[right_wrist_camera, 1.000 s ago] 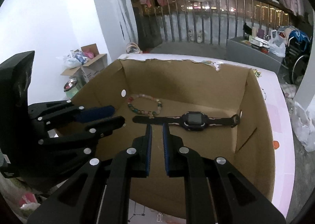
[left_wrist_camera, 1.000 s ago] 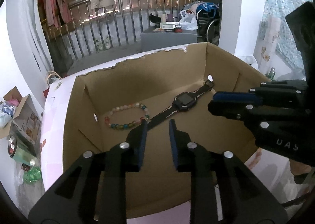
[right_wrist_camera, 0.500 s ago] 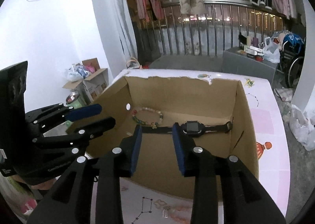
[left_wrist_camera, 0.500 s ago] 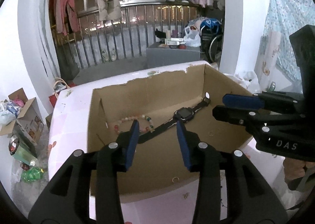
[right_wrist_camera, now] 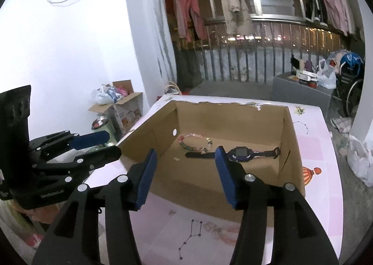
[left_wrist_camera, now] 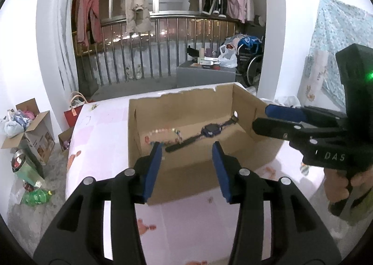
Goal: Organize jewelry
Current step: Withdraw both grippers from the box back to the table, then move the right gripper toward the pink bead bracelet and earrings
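Note:
An open cardboard box (left_wrist_camera: 132, 129) (right_wrist_camera: 291, 160) stands on a pink patterned table (left_wrist_camera: 100, 129) (right_wrist_camera: 310, 148). On its floor lie a multicoloured bead bracelet (left_wrist_camera: 176, 132) (right_wrist_camera: 185, 145) and, right of it, a dark watch (left_wrist_camera: 211, 130) (right_wrist_camera: 240, 151) with its strap laid out flat. My left gripper (left_wrist_camera: 186, 146) (right_wrist_camera: 109, 143) hovers in front of the box's near wall, its jaws opening with nothing between them. My right gripper (right_wrist_camera: 186, 150) (left_wrist_camera: 261, 118) hangs beside it at the box's right, jaws also opening and empty.
A thin pinkish chain (right_wrist_camera: 214, 230) lies on the table before the box. On the floor at the left are a cardboard box (left_wrist_camera: 30, 125) (right_wrist_camera: 123, 106) of bags and a green bottle (left_wrist_camera: 37, 195). Behind the table stand a grey cabinet (left_wrist_camera: 205, 76) and a railing.
Both grippers drew back and up out of the box, and their jaws spread from nearly shut to well apart. Bracelet and watch lie where they were.

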`<state>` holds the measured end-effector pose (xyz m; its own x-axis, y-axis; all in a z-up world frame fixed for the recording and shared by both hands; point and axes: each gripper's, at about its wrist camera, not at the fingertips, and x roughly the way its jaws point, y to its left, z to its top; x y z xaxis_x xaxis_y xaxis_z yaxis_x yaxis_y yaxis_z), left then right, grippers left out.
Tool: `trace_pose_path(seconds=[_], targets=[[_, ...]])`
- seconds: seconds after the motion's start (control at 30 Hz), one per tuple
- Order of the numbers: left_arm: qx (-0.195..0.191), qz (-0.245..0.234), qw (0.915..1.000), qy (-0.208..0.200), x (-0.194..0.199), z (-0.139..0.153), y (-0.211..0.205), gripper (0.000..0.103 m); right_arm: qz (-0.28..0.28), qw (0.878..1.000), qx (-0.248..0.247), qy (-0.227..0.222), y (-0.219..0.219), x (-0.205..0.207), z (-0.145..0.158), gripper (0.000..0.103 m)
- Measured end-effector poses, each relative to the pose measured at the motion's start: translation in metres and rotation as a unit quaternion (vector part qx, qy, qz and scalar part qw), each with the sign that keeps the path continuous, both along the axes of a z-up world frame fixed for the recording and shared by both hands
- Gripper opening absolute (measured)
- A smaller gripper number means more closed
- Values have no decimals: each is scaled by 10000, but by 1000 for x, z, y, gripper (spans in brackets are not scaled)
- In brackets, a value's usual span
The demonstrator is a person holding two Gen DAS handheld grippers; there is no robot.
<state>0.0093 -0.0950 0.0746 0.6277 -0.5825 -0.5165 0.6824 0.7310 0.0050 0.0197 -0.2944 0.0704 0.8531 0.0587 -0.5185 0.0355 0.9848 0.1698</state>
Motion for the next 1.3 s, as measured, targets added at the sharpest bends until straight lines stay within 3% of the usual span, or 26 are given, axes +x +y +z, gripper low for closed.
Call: trace_pose_path(seconds=[0.23, 0.43, 0.57, 0.73, 1.0, 1.23, 1.3], targets=[[349, -75, 9992, 202, -17, -32, 9, 47, 178, 9994, 126, 254, 10, -19, -25, 52], [771, 84, 9964, 344, -12, -80, 6, 47, 296, 9972, 90, 680, 16, -24, -57, 52], [1034, -76, 9931, 552, -3, -107, -5, 47, 298, 9939, 198, 1042, 17, -18, -76, 46], [1147, -295, 9913, 580, 7, -120, -19, 46, 291, 9918, 458, 1155, 16, -13, -88, 38], [1160, -670, 9886, 689, 17, -131, -45, 26, 263, 9894, 659, 1269, 14, -6, -101, 32], [1267, -743, 9871, 635, 26, -132, -65, 22, 164, 9880, 793, 1318, 2, -5, -107, 32], [1277, -781, 9866, 648, 25, -132, -66, 15, 140, 9876, 824, 1325, -3, -3, -108, 32]])
